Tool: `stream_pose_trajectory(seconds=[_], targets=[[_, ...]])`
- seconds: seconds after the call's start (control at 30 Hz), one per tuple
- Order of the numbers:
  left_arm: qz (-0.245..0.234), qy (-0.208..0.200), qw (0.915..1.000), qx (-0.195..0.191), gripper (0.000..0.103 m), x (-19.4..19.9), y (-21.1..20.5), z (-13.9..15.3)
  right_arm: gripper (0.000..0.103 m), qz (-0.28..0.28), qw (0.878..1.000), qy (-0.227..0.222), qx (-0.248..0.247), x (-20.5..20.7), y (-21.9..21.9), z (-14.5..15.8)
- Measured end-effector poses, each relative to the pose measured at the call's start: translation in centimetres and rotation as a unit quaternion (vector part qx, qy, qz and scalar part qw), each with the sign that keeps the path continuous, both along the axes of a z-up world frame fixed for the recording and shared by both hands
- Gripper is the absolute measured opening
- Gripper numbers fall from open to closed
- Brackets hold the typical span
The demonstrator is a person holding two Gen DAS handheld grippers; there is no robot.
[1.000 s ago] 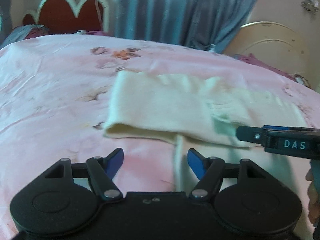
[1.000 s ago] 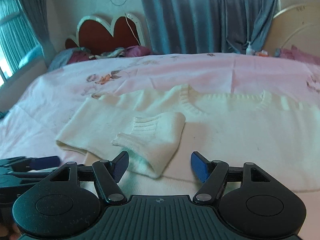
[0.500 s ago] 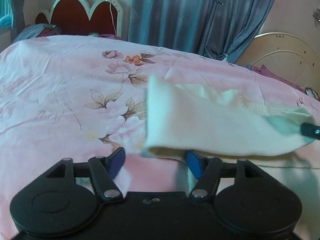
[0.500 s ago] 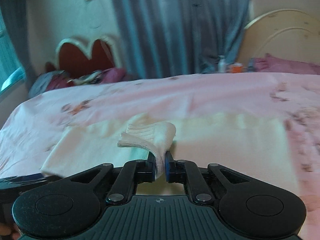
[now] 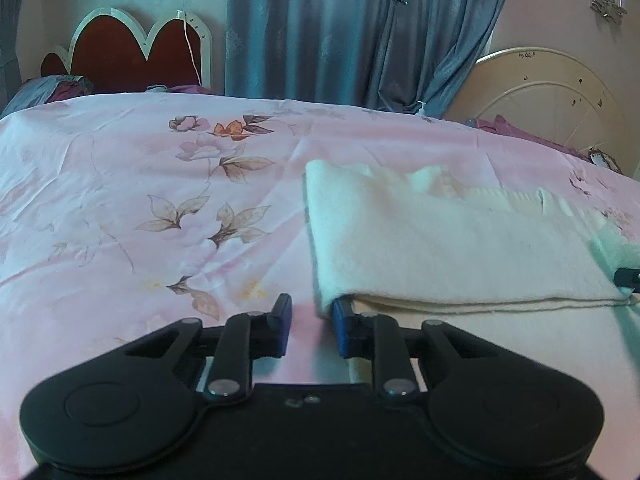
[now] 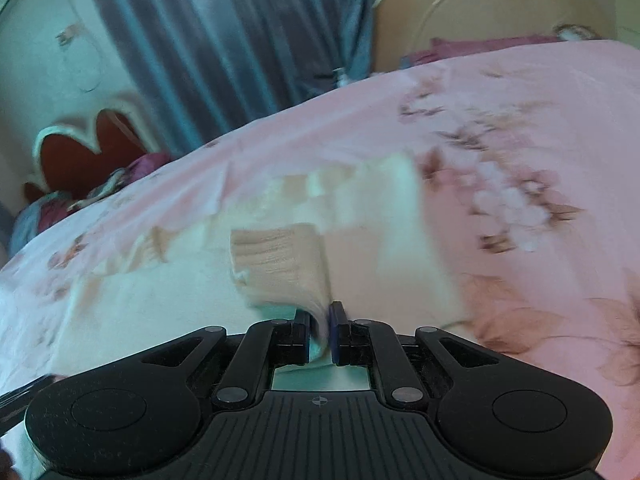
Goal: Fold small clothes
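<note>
Both tongs are working low over the bed. Right gripper (image 6: 319, 330) is pinching the ribbed cuff of the sleeve (image 6: 280, 258), its pads pressed tight on the knit, and the cuff is fanning out ahead of the fingers. Left gripper (image 5: 310, 326) is closing its jaws at the near left corner of the cream sweater (image 5: 448, 248); the folded edge is sitting just at the inner face of the right-hand finger, while the gap between the pads is showing mostly pink sheet, so no firm pinch on the cloth is visible.

One sweater is lying ahead and to the right of the left gripper, folded into a long band with two layers showing along its near edge. Its long axis is running across the view, from the corner at the left gripper out toward the right gripper, whose dark tip (image 5: 628, 278) is just showing at the far right edge. The band's left edge is running straight away from the tongs.

Left of that edge the pink floral bedsheet (image 5: 160, 208) is lying bare and wide. In the blurred right wrist view, bare sheet is also spreading right of the sweater. Beyond the bed, one red scalloped headboard (image 5: 120, 52), grey-blue curtains (image 5: 340, 28) and one cream round-topped bed end (image 5: 552, 96) are standing.
</note>
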State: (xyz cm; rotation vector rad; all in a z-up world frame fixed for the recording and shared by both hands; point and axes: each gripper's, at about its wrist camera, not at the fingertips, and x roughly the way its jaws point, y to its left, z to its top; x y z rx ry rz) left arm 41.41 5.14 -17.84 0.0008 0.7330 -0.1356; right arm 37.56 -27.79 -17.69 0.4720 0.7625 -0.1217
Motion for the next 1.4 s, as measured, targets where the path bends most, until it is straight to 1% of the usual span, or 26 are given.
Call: stream_pose_trajectory(seconds=[0.07,0.17,0.27,0.37,0.47,0.57,0.63,0.67,0.7,0.77,0.8,0.87,0.97,1.03,1.13,1.23,1.3,1.37,1.4], targets=[[-0.001,0.002,1.0000,-0.006,0.022,-0.1,0.2,0.3,0.009,0.002,1.000,0.001,0.008,-0.1,-0.6,0.1],[-0.005,0.002,0.9998,-0.017,0.021,-0.4,0.2,1.0,0.009,0.012,1.000,0.006,0.006,0.1,-0.6,0.0],[-0.012,-0.004,0.9997,-0.023,0.027,-1.1,0.2,2.0,0.009,0.010,1.000,0.006,0.014,0.3,-0.6,-0.1],[-0.016,-0.010,0.9993,-0.032,0.031,-2.0,0.2,3.3,0.009,0.004,1.000,-0.005,0.030,0.2,-1.1,0.1],[-0.022,-0.011,0.9991,-0.036,0.031,-1.6,-0.2,4.0,0.009,-0.001,1.000,-0.003,0.027,0.3,-1.2,-0.1],[-0.020,-0.002,0.9988,-0.044,0.031,0.0,-0.9,3.8,0.008,-0.003,1.000,-0.003,0.006,0.2,-1.0,0.0],[-0.022,-0.001,0.9986,-0.049,0.031,1.0,-1.6,3.5,0.008,0.001,1.000,-0.014,-0.014,0.0,-0.8,0.7],[-0.024,0.000,0.9985,-0.049,0.031,1.3,-2.0,3.3,0.006,0.001,1.000,-0.018,-0.025,-0.2,-0.8,0.9],[-0.029,0.002,0.9984,-0.048,0.031,1.6,-2.4,3.0,0.004,0.000,0.999,-0.013,-0.033,-0.3,-0.9,0.9],[-0.035,0.018,0.9983,-0.042,0.031,2.5,-3.2,2.0,0.004,0.006,1.000,0.018,-0.024,0.1,-1.6,-0.2],[-0.033,0.029,0.9983,-0.038,0.031,2.9,-3.3,1.3,0.004,0.011,0.999,0.022,-0.020,0.1,-1.7,-0.4],[-0.031,0.033,0.9984,-0.034,0.031,3.2,-3.3,0.8,0.004,0.002,0.999,0.012,-0.032,-0.3,-2.0,0.2],[-0.035,0.026,0.9982,-0.040,0.031,3.1,-3.1,1.5,0.005,-0.017,0.998,-0.019,-0.057,-1.0,-2.2,1.5],[-0.039,0.018,0.9983,-0.038,0.031,3.5,-3.3,1.9,0.005,0.002,0.997,-0.036,-0.068,-0.8,-1.7,2.3],[-0.040,0.020,0.9984,-0.035,0.031,4.8,-4.1,1.9,0.005,0.035,0.995,-0.045,-0.084,0.7,0.0,2.8],[-0.038,0.021,0.9986,-0.029,0.031,6.1,-4.9,1.6,0.005,0.064,0.994,-0.037,-0.085,3.0,1.7,2.4],[-0.032,0.024,0.9989,-0.023,0.032,7.2,-5.3,1.1,0.005,0.079,0.994,-0.022,-0.074,4.5,2.4,1.9],[-0.024,0.029,0.9990,-0.025,0.032,8.2,-5.2,0.6,0.005,0.086,0.994,-0.013,-0.064,5.7,2.8,1.3],[-0.020,0.028,0.9991,-0.023,0.032,8.6,-5.1,0.4,0.005,0.093,0.993,-0.009,-0.072,6.2,3.1,1.1]])
